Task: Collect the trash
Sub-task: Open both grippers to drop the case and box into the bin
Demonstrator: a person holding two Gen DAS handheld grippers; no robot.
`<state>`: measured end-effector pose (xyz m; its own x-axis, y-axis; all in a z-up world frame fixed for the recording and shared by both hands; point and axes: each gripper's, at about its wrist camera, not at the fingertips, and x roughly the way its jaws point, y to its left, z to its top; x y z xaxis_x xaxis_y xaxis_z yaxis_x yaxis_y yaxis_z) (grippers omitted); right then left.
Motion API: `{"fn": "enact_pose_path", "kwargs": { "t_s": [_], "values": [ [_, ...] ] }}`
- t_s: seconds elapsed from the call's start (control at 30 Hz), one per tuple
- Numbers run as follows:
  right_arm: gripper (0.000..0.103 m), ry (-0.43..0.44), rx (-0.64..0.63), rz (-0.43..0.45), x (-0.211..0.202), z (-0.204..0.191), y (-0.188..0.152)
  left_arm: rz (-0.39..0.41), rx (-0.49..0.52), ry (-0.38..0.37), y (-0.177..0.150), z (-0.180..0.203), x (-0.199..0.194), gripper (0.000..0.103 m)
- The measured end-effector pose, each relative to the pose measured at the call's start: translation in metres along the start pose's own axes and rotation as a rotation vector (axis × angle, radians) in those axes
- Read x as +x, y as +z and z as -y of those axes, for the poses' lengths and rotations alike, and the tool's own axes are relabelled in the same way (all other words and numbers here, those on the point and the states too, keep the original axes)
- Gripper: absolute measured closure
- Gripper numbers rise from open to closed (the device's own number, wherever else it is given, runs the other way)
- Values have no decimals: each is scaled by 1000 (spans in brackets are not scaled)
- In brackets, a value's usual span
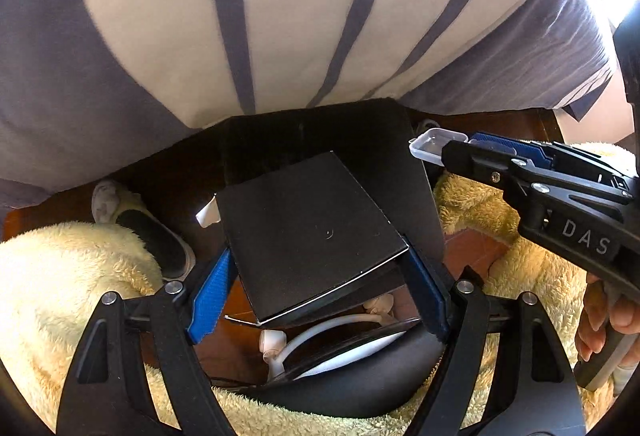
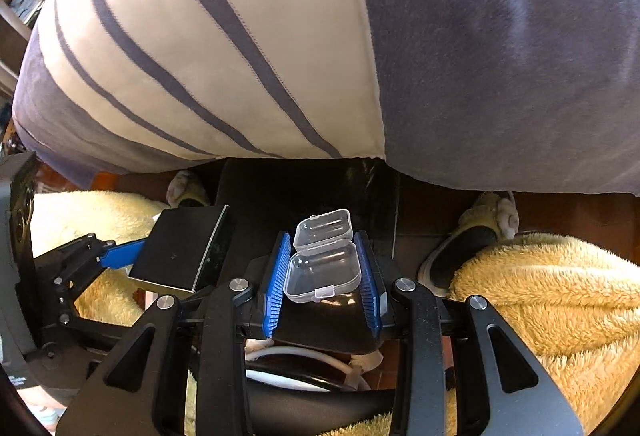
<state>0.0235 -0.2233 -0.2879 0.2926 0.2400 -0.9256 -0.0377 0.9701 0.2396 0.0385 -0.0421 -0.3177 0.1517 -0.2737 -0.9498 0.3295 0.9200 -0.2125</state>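
My left gripper point(image 1: 318, 276) is shut on a flat black box point(image 1: 316, 232), clamped between its blue pads. The same box shows at the left of the right wrist view point(image 2: 180, 252). My right gripper point(image 2: 326, 266) is shut on a small clear plastic case point(image 2: 324, 268) whose lid stands open. That case also shows at the right of the left wrist view point(image 1: 434, 144), held at the fingertips of my right gripper point(image 1: 460, 150). Both items hang over a black bin point(image 1: 320, 132), which also shows in the right wrist view point(image 2: 308, 188).
A striped grey and cream bedcover point(image 1: 280, 16) overhangs the bin. The person's legs in yellow fleece point(image 2: 552, 288) and slippers point(image 1: 140, 224) flank it on a red-brown floor point(image 1: 472, 248). A chair base with white casters point(image 1: 320, 348) lies below.
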Motion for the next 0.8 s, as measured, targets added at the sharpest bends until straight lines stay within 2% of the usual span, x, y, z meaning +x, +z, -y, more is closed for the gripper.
{"fn": "enact_pose_path", "kwargs": {
  "t_s": [0.13,0.23,0.3,0.4,0.5,0.67,0.8],
  "values": [
    [68,11,-4,-3,2,2,3,-10,-6,5,3,1,3,26],
    [55,15,-2,1,2,3,3,-10,-11,3,4,0,4,15],
    [52,15,2,9,1,3,4,-1,-10,0,3,-1,3,8],
    [50,12,3,21,-3,3,4,13,-8,9,4,0,-1,8],
    [41,3,3,37,-9,4,5,27,-9,20,4,0,-6,8],
    [20,-54,-21,94,-27,6,7,89,2,48,5,3,-27,8],
    [15,-85,-44,141,-45,7,11,142,15,64,6,6,-47,8]
  ]
}}
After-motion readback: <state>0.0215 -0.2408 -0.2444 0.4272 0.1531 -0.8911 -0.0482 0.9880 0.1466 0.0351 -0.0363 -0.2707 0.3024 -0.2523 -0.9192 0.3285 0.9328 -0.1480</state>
